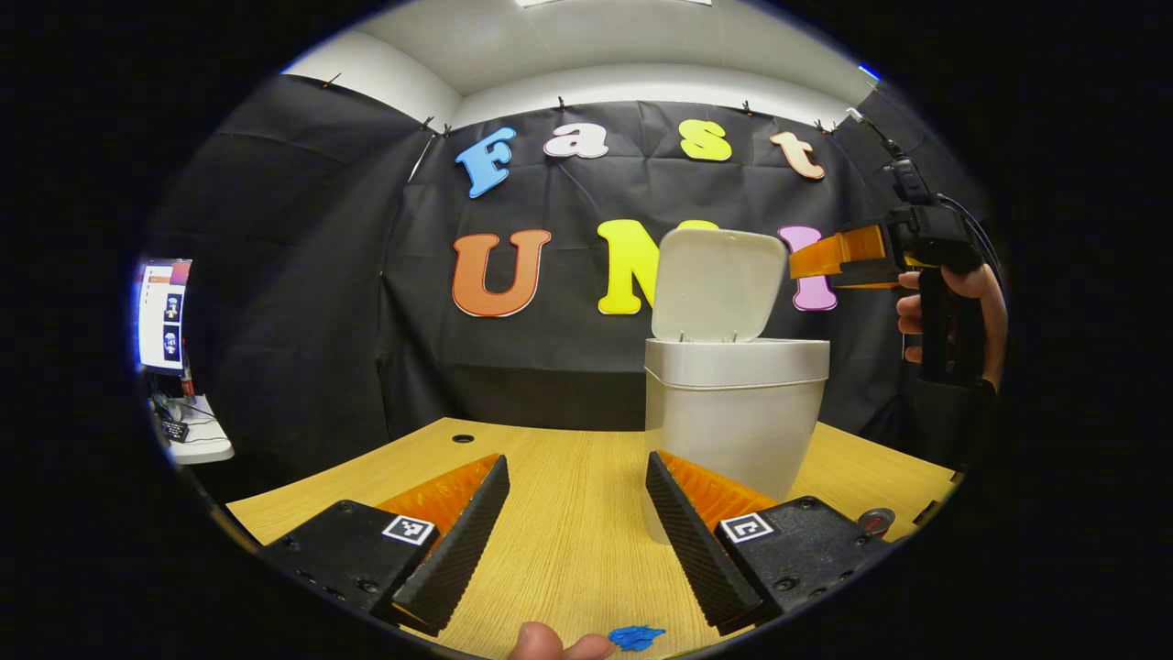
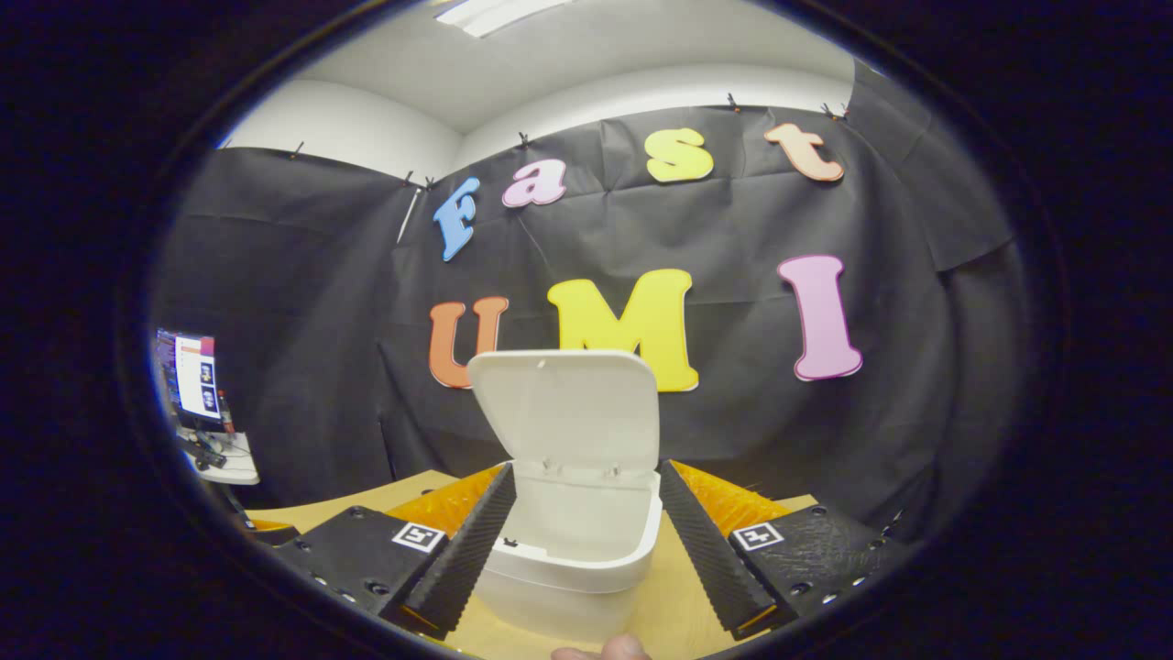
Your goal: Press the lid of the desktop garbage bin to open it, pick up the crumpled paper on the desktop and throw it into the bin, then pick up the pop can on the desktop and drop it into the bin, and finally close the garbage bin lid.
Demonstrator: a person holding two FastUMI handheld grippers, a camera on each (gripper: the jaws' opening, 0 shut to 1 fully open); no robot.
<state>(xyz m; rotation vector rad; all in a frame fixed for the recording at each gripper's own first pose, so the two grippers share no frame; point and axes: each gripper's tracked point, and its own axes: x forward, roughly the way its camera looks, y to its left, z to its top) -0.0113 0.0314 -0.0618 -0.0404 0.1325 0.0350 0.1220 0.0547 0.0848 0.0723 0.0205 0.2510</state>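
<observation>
1. Lid is up and standing tall at the back of the bin, right of centre in the left gripper view. No paper or can to be spotted on the table from here, so closing looks like the job in hand, as best I can judge.
2. Right gripper hangs above the bin's open mouth, looking down into it from the lower middle of its own view. Its fingers are spread wide with nothing between them.
3. Here's the relation that counts: the lid rises just beyond those fingers, hinge along the far rim, its inner face turned toward the gripper.
4. From the left gripper view, that right gripper sits at the upper right, level with the lid's top edge and just beside it. It's clearly the nearer one.
5. Left gripper waits low over the table, fingers wide and empty, the bin ahead and to the right.
</observation>
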